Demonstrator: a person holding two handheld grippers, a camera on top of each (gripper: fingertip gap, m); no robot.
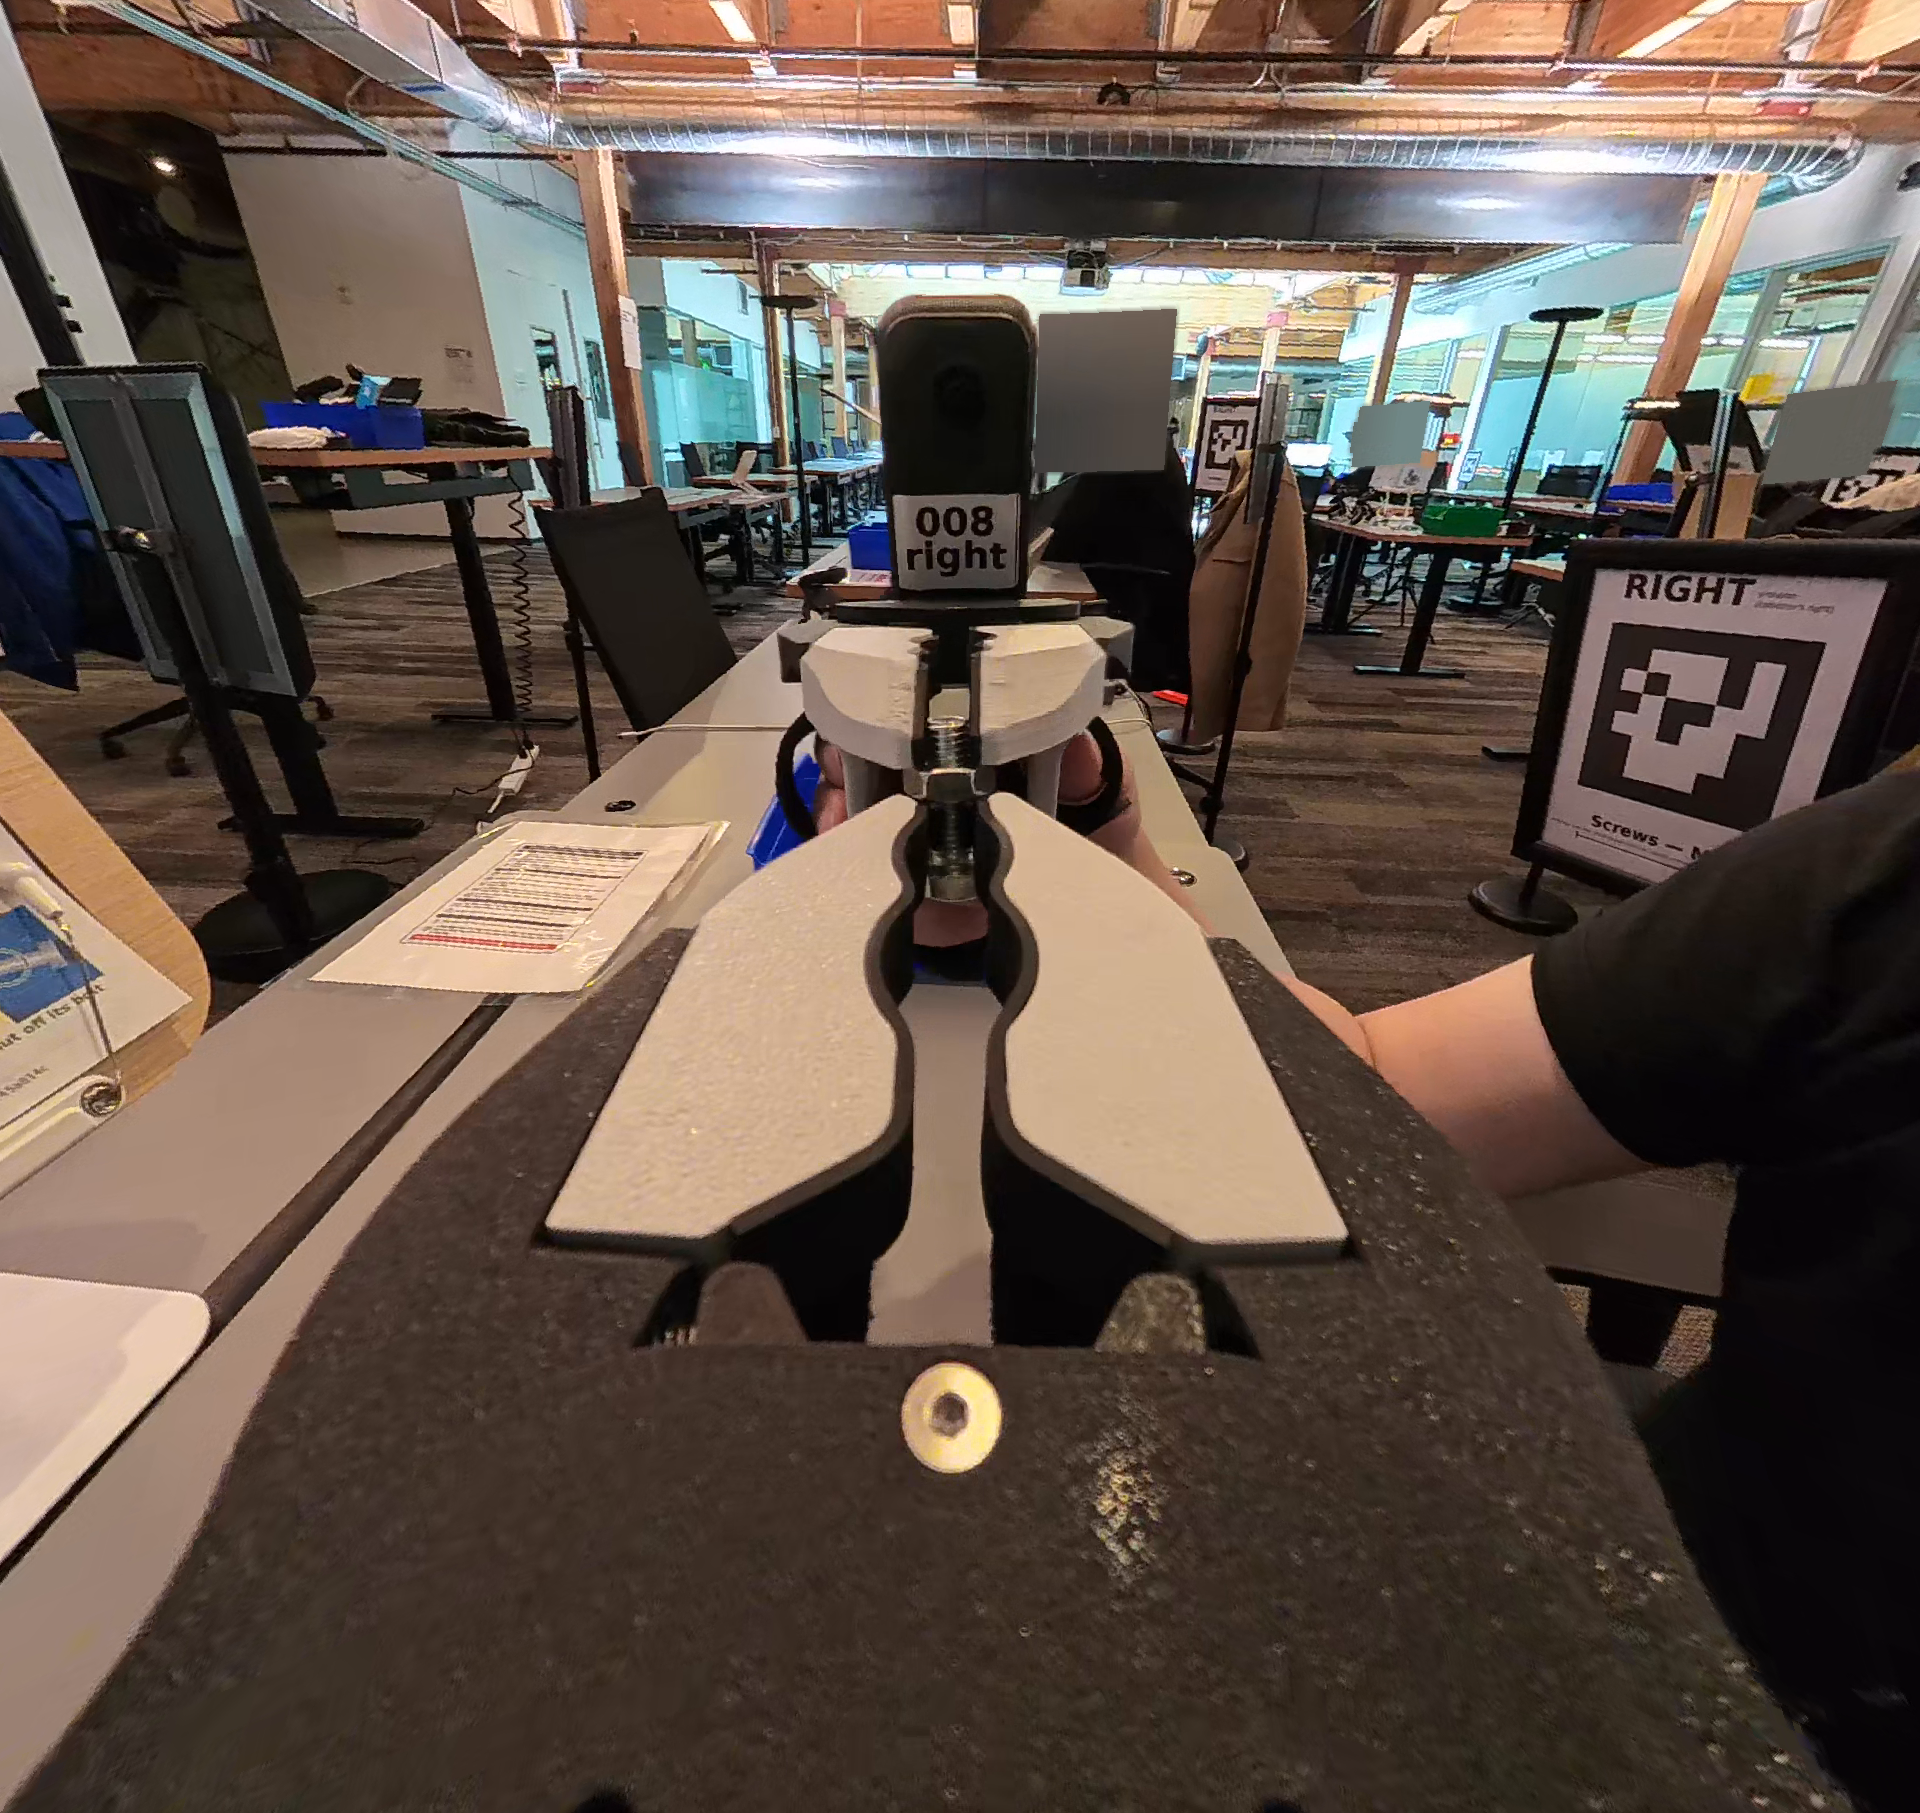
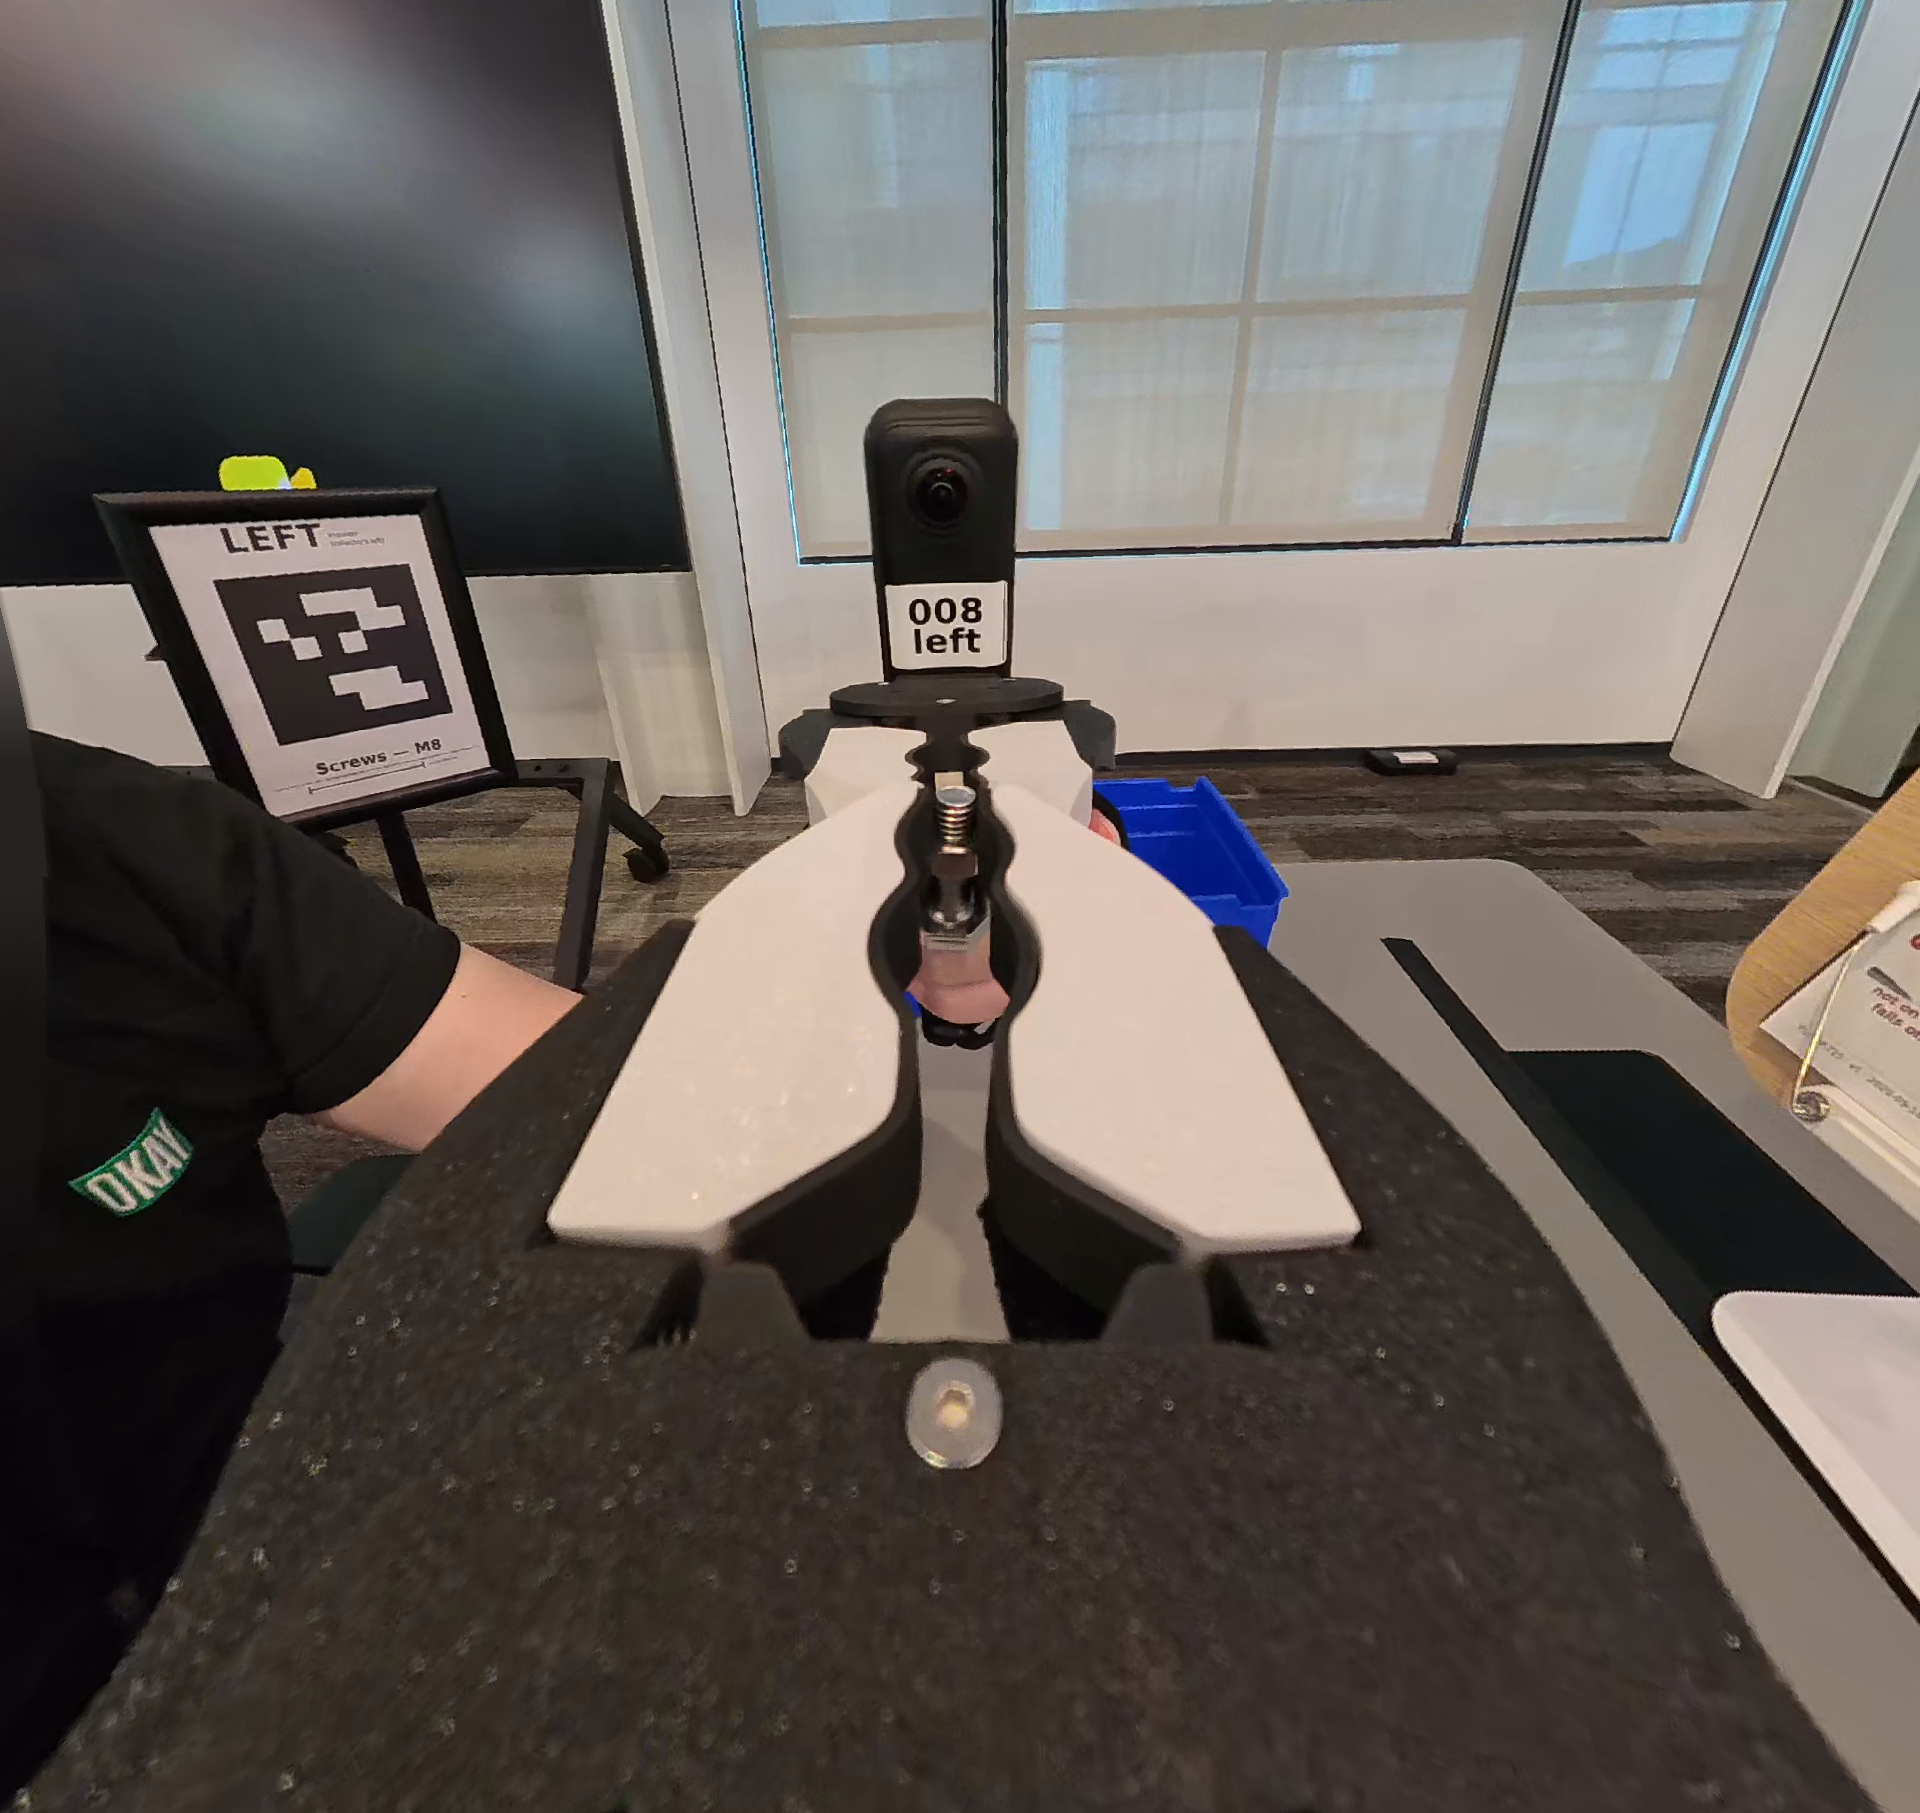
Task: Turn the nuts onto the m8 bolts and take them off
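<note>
Steel bolt (image 1: 948,833) held in mid-air between the two grippers, which face each other tip to tip above the grey table (image 1: 343,1067). Left gripper (image 1: 948,828): white fingers (image 1: 769,1025) nearly together, clamped on the bolt's head end, head sits in the notch nearest the cam. Hex nut (image 1: 945,784) sits partway along the thread, just past the left tips. Right gripper (image 1: 945,724) comes in from the far side, jaws closed around the thread/nut area; from the right wrist cam the nut (image 2: 950,868) sits between its tips, so it looks clamped on the nut, w/ the bolt (image 2: 952,818) running on into the left gripper (image 2: 948,776). Right gripper (image 2: 950,864) fingers (image 2: 758,1036) nearly together too. Blue bin (image 2: 1195,844) on table behind left gripper. Laminated sheet (image 1: 540,896) lies flat on table, left side. Framed marker signs on stands off to each side (image 1: 1704,714) (image 2: 332,651). Person's forearm (image 1: 1455,1088) visible at the edge.
</note>
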